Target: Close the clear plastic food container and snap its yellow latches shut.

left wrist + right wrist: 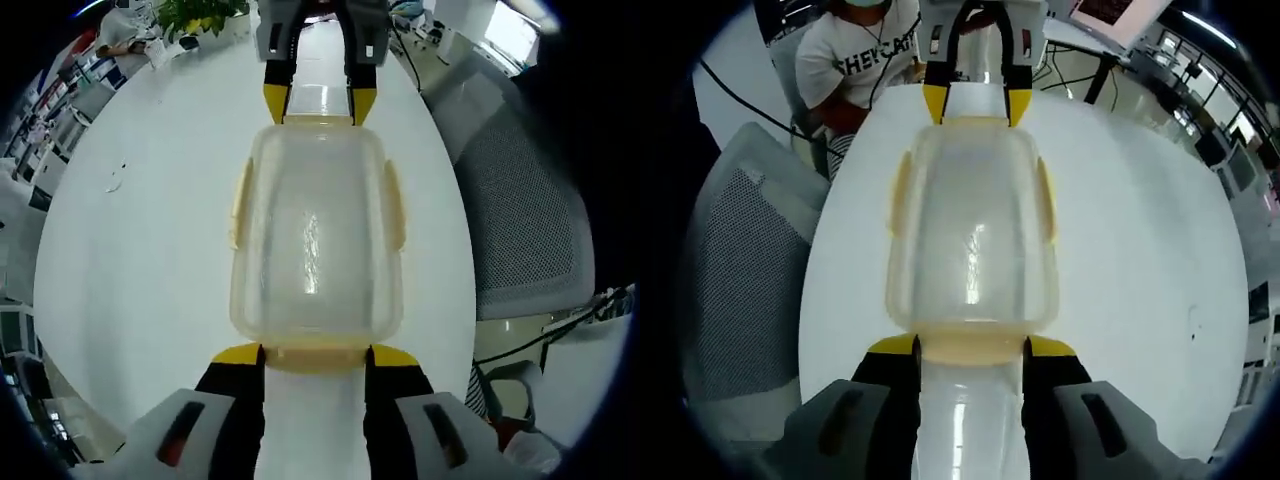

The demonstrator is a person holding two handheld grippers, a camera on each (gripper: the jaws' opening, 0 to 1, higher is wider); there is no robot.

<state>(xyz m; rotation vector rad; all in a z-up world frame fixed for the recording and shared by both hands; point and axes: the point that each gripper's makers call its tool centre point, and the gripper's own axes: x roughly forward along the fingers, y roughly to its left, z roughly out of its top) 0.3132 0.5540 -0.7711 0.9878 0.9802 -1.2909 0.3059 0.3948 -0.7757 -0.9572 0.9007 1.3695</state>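
Clear plastic food container (316, 240), lid on, nothing seen inside, sits on white table (140, 250) | left gripper (315, 356) open, jaws at one end latch (315, 355) | right gripper (971, 347) open, at opposite end latch (970, 347) | side latches (396, 205) lie flat

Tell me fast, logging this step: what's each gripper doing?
Left gripper: open, fingers at one end latch of the container.
Right gripper: open, fingers at the opposite end latch.

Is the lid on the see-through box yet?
Yes. The lid sits flat on the clear container, with the side yellow latches lying against its walls. Whether they are snapped, I cannot tell.
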